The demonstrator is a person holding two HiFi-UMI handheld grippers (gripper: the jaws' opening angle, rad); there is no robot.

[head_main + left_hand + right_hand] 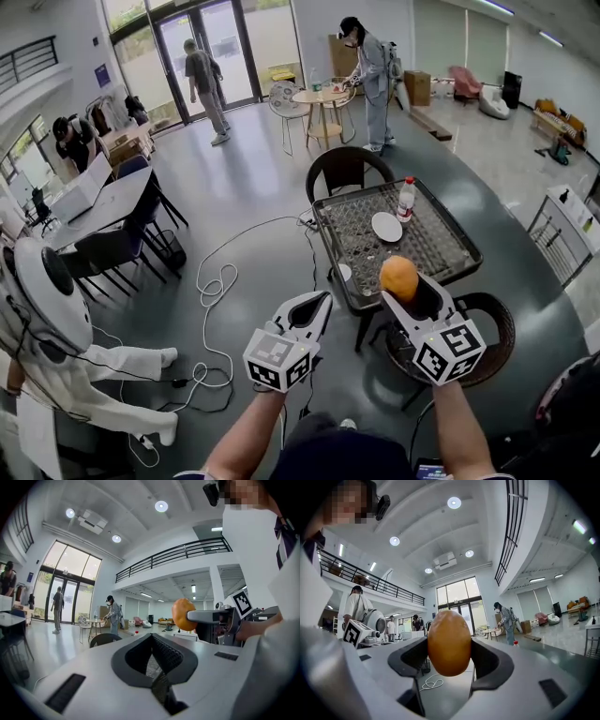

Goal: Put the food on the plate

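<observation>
Head view first: the right gripper point(412, 292) is clamped on an orange point(398, 277), one jaw on either side of it, and it's up in the air over the near edge of the mesh-topped table point(441, 246). So the food isn't on anything yet, it's just gripped. The white plate point(386, 226) lies further in on that table, empty and well apart from the orange. A plastic bottle point(405, 199) with a red cap stands upright just beside the plate.

The right gripper view backs this up. The orange point(449, 641) fills the gap between the two dark pads, pressed on both sides and standing up above the jaw tips (pretty wide grip, since the thing is fat).

The left gripper point(322, 302) is to the left of the table, over bare floor, with its jaws together at the tips and nothing between them. In the left gripper view the left gripper point(151, 635) has both pads meeting at the far end, and off to the right the orange point(183, 614) shows side-on in the other gripper's jaws.

Other stuff: a dark chair point(345, 169) sits at the far side of the table, a wicker chair point(492, 328) is under the right gripper, and a white cable point(216, 281) loops across the grey floor.
</observation>
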